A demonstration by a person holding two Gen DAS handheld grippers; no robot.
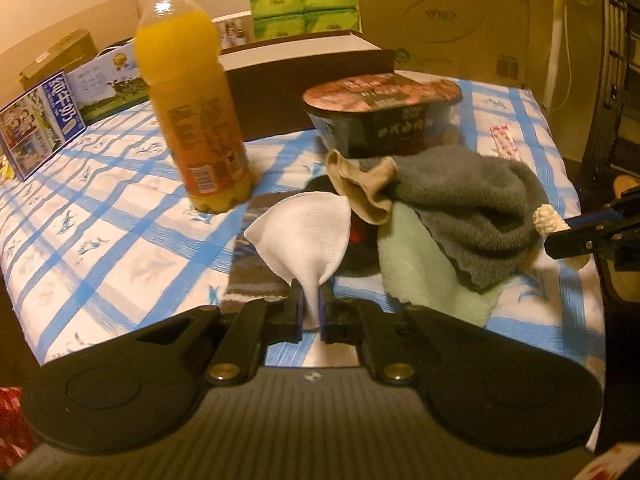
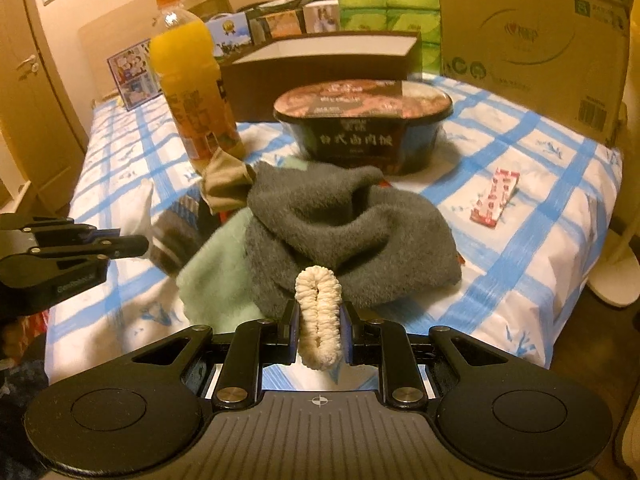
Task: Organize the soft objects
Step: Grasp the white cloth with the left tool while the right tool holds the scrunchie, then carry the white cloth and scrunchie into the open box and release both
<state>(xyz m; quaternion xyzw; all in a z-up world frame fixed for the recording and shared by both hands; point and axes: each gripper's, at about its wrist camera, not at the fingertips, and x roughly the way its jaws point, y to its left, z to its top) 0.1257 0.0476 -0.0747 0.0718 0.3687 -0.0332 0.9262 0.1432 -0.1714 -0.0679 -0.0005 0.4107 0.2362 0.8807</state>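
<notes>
Soft things sat in a heap in the middle of the bed: a grey towel (image 2: 352,232), a pale green cloth (image 2: 216,276) under it, and a tan sock (image 2: 224,184) at about ten o'clock from the grey towel. I had my left gripper (image 1: 310,312) squeezed tight on the tail of a white mesh cloth (image 1: 300,228). The cloth fanned out above the tips like a little cone, so I think I was holding it by one end to lift it clear of the heap. My right gripper (image 2: 319,328) was clamped on a cream scrunchie (image 2: 319,316). The loop was squashed flat between the pads, which kept it from slipping out.

I held the scrunchie just in front of the grey towel, at six o'clock from it. The white mesh cloth was at nine o'clock from the heap.

The hard things stood apart. The orange juice bottle (image 2: 192,80) was at eleven o'clock and the noodle bowl (image 2: 364,120) at twelve o'clock, just behind the heap. A small red and white packet (image 2: 496,196) lay at two o'clock. An open brown box (image 2: 320,56) sat behind the bowl. I guessed it might be where soft things go, but I could not tell.
</notes>
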